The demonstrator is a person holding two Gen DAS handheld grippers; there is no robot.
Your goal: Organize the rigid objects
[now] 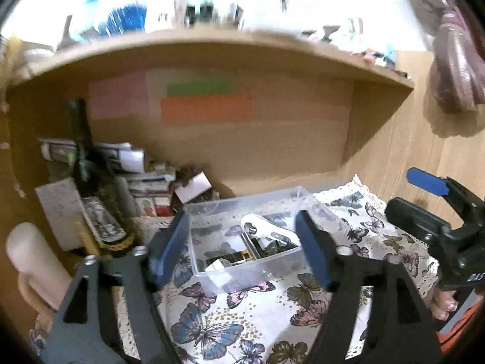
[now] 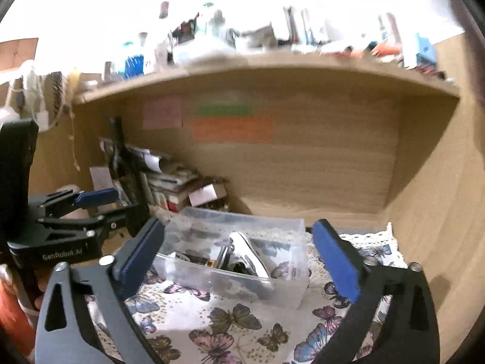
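Several small rigid items already lie inside the clear plastic bin (image 1: 242, 242) on the butterfly cloth (image 1: 212, 327), seen between the left gripper (image 1: 242, 251), jaws wide, empty; from the right wrist, right gripper (image 2: 239, 257) likewise gapes empty before the bin; nothing loose shows on the cloth, so sorting looks nearly finished.

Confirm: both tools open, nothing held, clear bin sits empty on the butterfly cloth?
Not quite: the bin is not empty. The left wrist view shows several small items in it, among them a white object; the right wrist view shows the same. The rest holds: the left tool and right tool are open with nothing held, and the bin sits on the butterfly cloth.
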